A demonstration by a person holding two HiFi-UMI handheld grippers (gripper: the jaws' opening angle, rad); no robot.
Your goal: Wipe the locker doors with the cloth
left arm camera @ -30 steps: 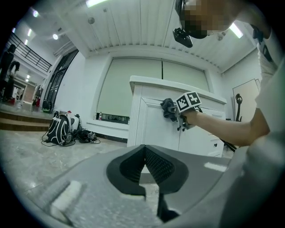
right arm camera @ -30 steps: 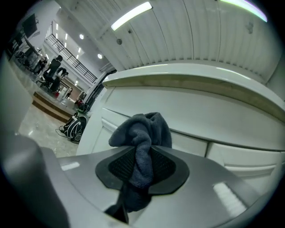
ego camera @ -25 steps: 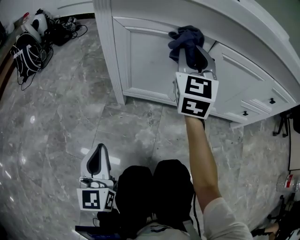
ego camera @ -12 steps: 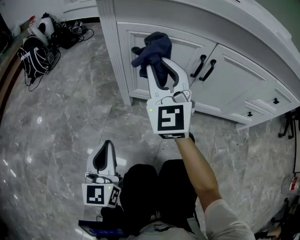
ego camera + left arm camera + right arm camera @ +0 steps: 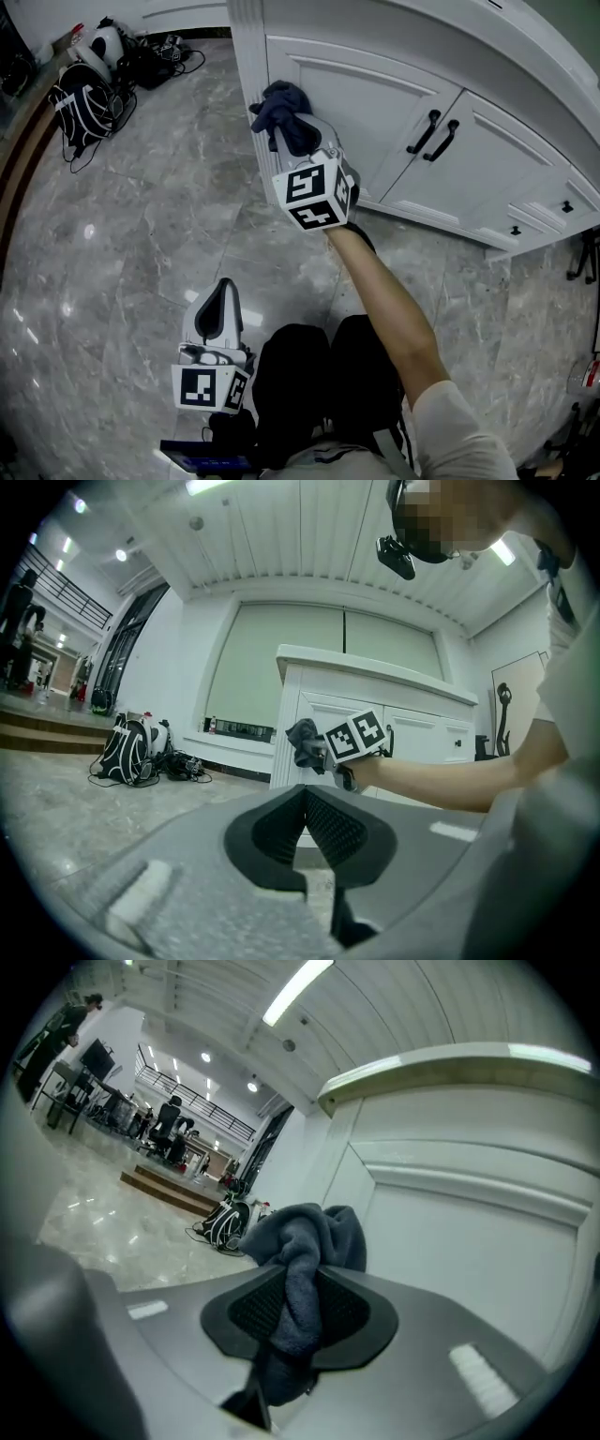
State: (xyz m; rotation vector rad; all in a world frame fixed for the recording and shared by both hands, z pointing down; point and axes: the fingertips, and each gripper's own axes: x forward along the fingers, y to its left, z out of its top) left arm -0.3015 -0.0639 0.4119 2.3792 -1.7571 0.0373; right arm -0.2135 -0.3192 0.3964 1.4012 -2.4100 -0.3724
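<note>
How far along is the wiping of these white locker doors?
Done: hard to say, since no door shows wet streaks or marks. In hand: the right tongs grip the dark cloth, held at the left edge of the left door; whether it touches is unclear. The left tongs hang shut and empty. Left: probably the neighbouring door and the small fronts beyond it.

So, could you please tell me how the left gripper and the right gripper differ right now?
The right gripper is shut on the cloth; the left gripper is shut with nothing between its jaws. The right gripper is held up at the locker door; the left gripper hangs low over the floor. Both bear marker cubes.
</note>
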